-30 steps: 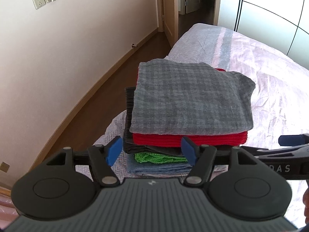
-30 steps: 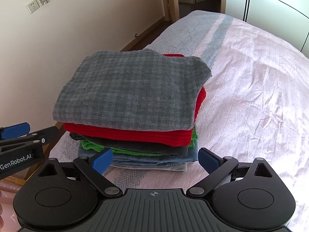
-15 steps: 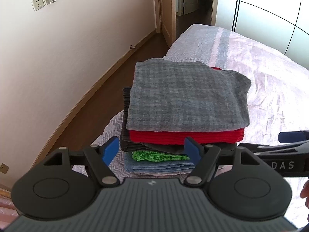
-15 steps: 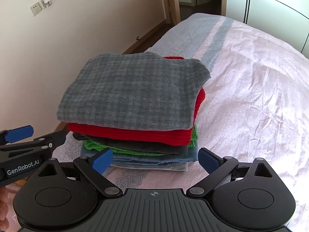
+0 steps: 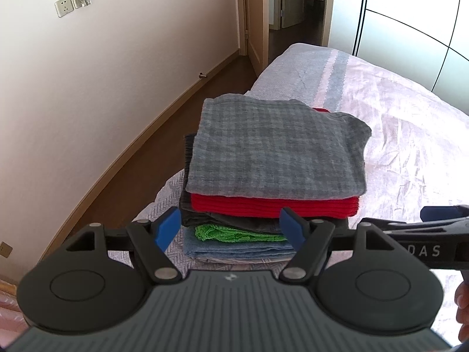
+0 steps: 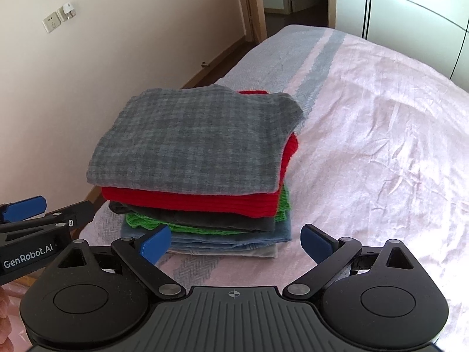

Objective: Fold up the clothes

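Note:
A stack of folded clothes stands on the bed near its left edge. A grey checked garment lies on top, also in the right wrist view. Under it lie a red knit, a dark grey piece, a green one and a blue one. My left gripper is open and empty, just short of the stack's front. My right gripper is open and empty in front of the stack's right half. Each gripper shows at the edge of the other's view.
The pink crinkled bedspread spreads to the right of the stack. A beige wall with sockets and a strip of wooden floor run along the left. A doorway and glass closet doors are at the back.
Both grippers have drawn back a little from the stack, which looks smaller and farther now. Both stay open and empty. The stack has not moved.

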`<state>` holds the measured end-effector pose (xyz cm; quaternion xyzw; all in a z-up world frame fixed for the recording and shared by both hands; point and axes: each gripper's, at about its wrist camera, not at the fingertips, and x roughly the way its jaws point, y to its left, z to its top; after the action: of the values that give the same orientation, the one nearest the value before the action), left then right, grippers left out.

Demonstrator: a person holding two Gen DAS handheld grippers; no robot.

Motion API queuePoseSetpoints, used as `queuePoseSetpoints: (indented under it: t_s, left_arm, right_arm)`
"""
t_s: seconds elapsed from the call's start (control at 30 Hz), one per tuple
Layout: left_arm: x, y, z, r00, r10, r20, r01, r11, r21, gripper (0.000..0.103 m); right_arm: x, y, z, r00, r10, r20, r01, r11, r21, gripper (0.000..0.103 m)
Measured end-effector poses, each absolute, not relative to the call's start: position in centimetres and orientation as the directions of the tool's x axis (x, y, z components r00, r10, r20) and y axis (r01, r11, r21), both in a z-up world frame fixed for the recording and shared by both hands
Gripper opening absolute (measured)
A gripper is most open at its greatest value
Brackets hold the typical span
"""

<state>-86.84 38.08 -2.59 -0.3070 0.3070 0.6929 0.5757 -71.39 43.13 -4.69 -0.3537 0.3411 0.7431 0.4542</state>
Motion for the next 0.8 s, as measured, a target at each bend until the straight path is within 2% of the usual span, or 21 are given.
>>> queuePoseSetpoints:
  t_s: [0.8]
  left_arm:
    - [-85.1,34.7,-0.7,-0.165,0.643,-0.748,-0.984,-0.156,0.083,0.071]
  right_arm:
    - [-70.2,40.2,-3.3,-0.317,0.451,-0.834,-0.915,-0.378,0.143,0.097]
